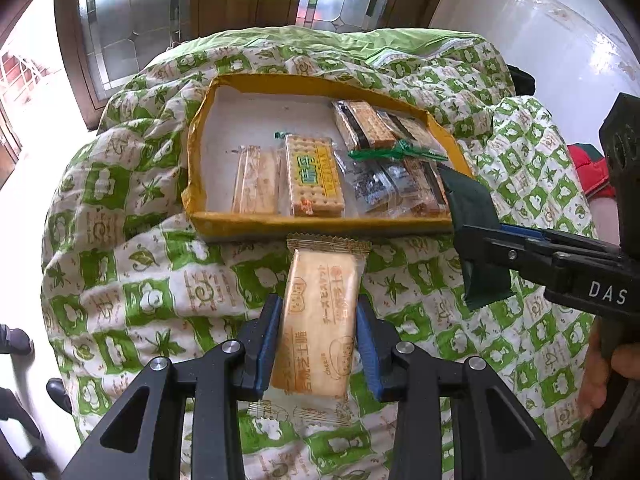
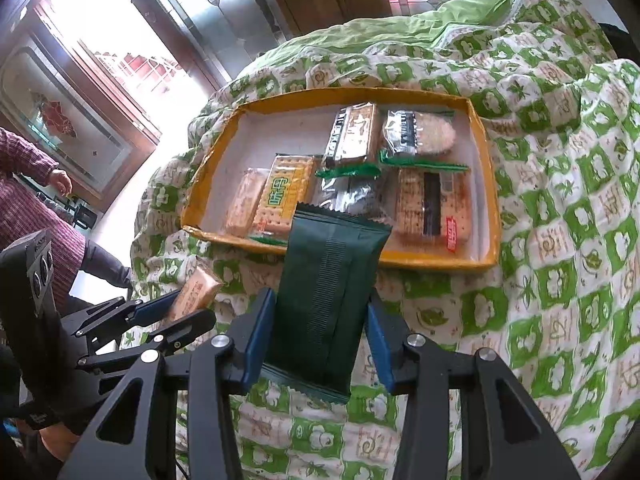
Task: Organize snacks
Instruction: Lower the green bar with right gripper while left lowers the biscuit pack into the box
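My left gripper (image 1: 318, 332) is shut on a beige cheese cracker packet (image 1: 320, 316), held above the quilt just in front of the yellow-rimmed tray (image 1: 320, 226). My right gripper (image 2: 318, 328) is shut on a dark green snack packet (image 2: 328, 296), held over the tray's near rim (image 2: 420, 260). The green packet also shows in the left wrist view (image 1: 476, 236) at the tray's right front corner. The left gripper with its cracker packet (image 2: 196, 290) shows at lower left in the right wrist view. The tray holds several cracker and biscuit packets (image 1: 314, 178).
The tray rests on a green and white patterned quilt (image 1: 160, 288) over a mound. A person in a purple sweater (image 2: 32, 208) stands at the left. Glass-panelled wooden doors (image 1: 132, 20) are behind. A red item (image 1: 588, 168) lies at the right.
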Demonstrator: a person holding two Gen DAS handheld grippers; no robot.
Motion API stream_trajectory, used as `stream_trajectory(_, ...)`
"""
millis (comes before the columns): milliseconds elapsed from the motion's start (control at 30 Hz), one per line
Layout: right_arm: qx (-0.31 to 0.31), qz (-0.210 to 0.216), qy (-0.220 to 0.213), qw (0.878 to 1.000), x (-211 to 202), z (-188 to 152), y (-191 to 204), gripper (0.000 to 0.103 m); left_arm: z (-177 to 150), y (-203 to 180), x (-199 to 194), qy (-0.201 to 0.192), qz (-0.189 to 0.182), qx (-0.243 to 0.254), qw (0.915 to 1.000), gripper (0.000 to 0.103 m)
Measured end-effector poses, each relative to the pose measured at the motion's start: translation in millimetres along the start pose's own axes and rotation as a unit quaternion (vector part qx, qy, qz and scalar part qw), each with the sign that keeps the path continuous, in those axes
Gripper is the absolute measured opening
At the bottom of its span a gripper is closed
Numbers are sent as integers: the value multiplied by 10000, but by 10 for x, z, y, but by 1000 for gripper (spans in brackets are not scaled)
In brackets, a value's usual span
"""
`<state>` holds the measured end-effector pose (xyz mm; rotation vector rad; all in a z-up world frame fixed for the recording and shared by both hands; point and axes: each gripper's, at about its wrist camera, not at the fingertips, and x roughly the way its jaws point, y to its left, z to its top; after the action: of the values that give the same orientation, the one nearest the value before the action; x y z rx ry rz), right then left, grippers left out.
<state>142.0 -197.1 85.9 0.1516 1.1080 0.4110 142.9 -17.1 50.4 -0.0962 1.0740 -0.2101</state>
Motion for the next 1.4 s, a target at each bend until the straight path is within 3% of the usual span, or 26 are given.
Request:
stream_trajectory(500,86,49,3,10000,92,335,-29,44,449,101,46,-27,-135,-68,9999,38)
stream_trajectory(1400,187,171,35,9997,342,796,-19,44,841,249,363,65,5,-113,9999,38)
